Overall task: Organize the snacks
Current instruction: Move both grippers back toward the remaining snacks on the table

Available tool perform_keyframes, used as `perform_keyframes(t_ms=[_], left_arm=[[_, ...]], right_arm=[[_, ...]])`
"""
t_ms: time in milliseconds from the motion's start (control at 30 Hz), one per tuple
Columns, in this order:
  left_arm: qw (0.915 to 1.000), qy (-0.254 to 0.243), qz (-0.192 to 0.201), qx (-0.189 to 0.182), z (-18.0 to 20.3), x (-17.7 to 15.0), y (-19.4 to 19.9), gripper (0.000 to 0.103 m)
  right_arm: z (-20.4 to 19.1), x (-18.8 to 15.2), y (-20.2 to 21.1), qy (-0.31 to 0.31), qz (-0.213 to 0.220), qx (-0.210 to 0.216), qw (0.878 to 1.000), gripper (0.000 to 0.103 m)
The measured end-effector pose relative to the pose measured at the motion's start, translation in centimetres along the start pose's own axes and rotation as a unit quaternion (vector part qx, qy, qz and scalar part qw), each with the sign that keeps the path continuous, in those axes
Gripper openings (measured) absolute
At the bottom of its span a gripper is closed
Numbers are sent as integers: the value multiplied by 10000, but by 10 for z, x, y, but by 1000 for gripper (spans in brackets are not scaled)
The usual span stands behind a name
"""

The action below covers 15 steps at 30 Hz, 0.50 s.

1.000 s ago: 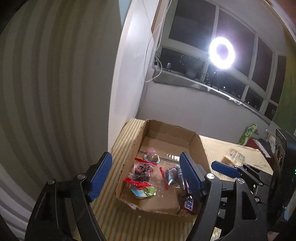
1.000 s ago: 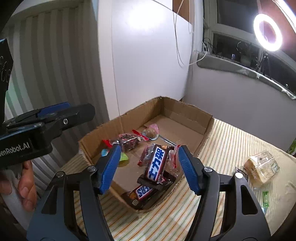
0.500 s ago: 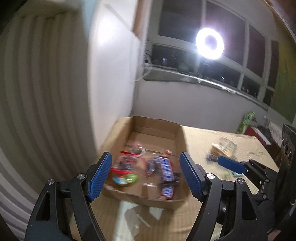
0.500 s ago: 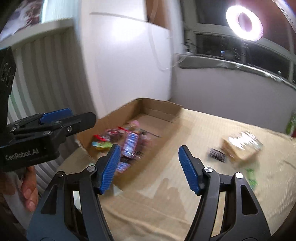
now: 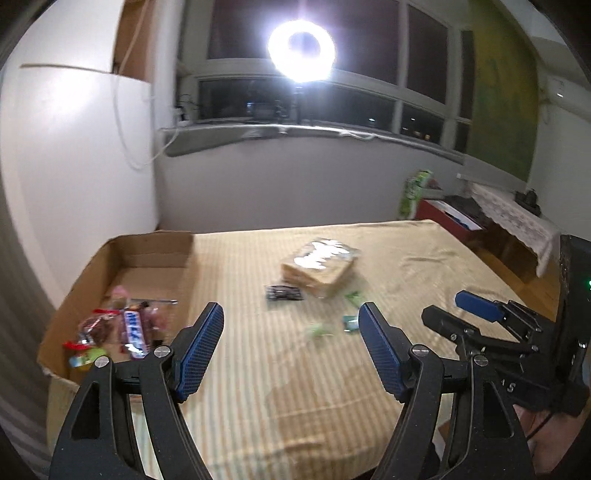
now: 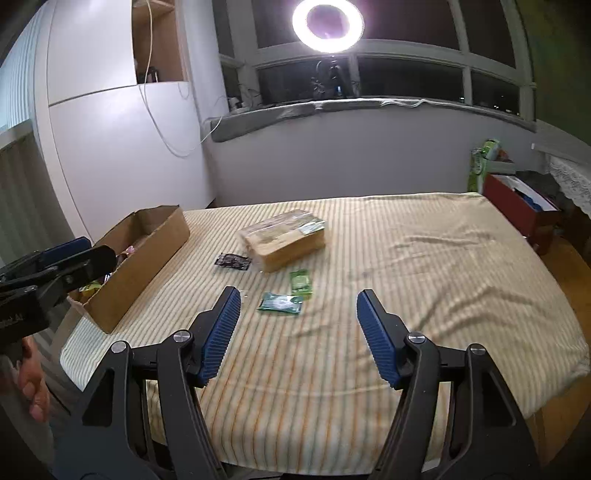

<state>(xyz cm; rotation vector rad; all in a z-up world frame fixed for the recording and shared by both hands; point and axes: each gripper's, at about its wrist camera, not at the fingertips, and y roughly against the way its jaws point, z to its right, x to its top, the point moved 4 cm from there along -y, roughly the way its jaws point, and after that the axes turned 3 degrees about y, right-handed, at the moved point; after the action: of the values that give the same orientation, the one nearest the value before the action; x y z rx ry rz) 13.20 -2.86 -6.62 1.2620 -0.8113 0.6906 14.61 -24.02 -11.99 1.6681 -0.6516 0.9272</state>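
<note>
A shallow cardboard box point(image 5: 147, 251) point(image 6: 147, 251) sits at the left of the striped table and holds several wrapped snacks, among them a blue-labelled bar point(image 5: 133, 334). On the cloth lie a large clear-wrapped pack point(image 6: 284, 238) point(image 5: 319, 267), a small black packet point(image 6: 232, 261) point(image 5: 283, 293) and two green packets point(image 6: 301, 282) point(image 6: 280, 303). My right gripper point(image 6: 297, 325) hovers open just in front of the green packets, nothing between its fingers. My left gripper point(image 5: 290, 339) is open and empty too, beside the box's right wall.
The striped cloth point(image 6: 424, 280) covers the table to its right and near edges. A ring light point(image 6: 327, 22) shines from the window sill. A red box point(image 6: 517, 206) and a green bag point(image 6: 484, 158) stand beyond the right edge. A white cabinet point(image 6: 122, 155) rises behind the box.
Both grippers have swung right, away from the box and over the cloth. The loose packets now lie ahead of them. Jaw widths look unchanged.
</note>
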Motion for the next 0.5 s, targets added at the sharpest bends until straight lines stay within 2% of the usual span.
perform_keyframes(t_ms=[300, 500], left_arm=[[9997, 36, 219, 55, -11, 5, 26, 75], [10000, 47, 73, 41, -12, 0, 12, 76]], right_arm=[[-28, 6, 7, 285, 25, 108, 9995, 69], [-24, -6, -19, 275, -237, 116, 9993, 77]])
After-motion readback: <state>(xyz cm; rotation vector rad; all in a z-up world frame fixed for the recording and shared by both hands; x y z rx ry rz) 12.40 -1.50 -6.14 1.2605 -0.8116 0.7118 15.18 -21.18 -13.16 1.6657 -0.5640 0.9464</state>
